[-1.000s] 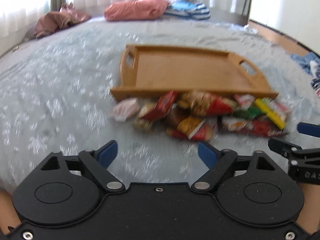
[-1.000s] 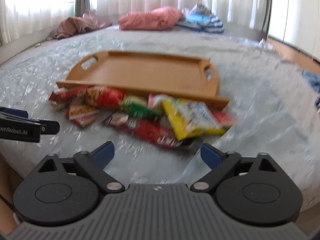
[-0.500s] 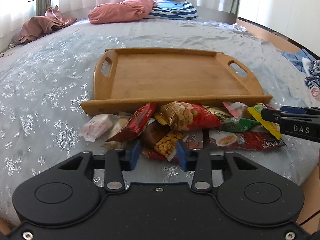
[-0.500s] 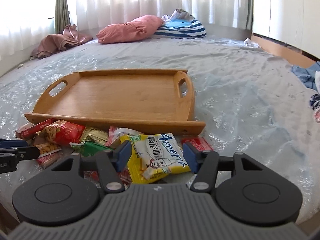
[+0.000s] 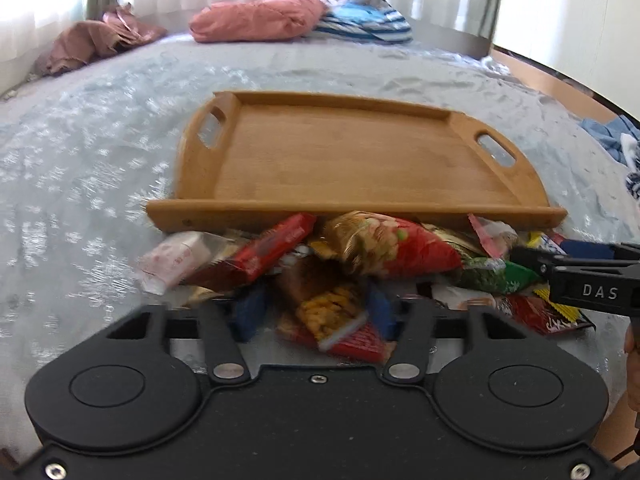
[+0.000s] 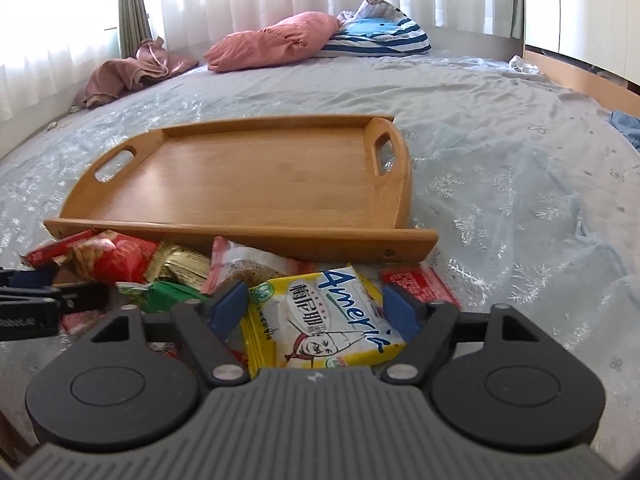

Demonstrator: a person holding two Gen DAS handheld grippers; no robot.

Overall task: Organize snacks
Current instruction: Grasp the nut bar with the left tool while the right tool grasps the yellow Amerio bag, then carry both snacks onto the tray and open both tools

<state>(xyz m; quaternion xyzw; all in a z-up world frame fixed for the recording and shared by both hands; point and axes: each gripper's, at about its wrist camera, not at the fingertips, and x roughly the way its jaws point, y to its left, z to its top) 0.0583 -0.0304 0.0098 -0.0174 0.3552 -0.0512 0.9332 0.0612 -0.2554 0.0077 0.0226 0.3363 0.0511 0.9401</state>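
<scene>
- Left gripper: blue-padded jaws stand either side of a red-and-orange crisp packet, wider apart than half a second ago. Pads look near the packet's edges; cannot tell if they press it, as the view is motion-blurred.
- Right gripper: jaws straddle the yellow-and-white snack bag with blue lettering, also wider than half a second ago. Pads sit at the bag's sides; contact uncertain.
- Both cameras sit a little farther back from the heap than in the previous frames.
- Each gripper shows at the other view's side edge, level with the heap, so there is little room between the two.
- Snack heap lies on the pale blue snowflake-print bedspread, pressed against the near rim of the rectangular bamboo tray with cut-out handles.
- Heap includes a red peanut bag, a green packet and a white-pink wrapper at the left end.
- Tray floor bare; bedspread open to left, right and beyond.
- Far edge: pink pillow, striped blue bundle.
</scene>
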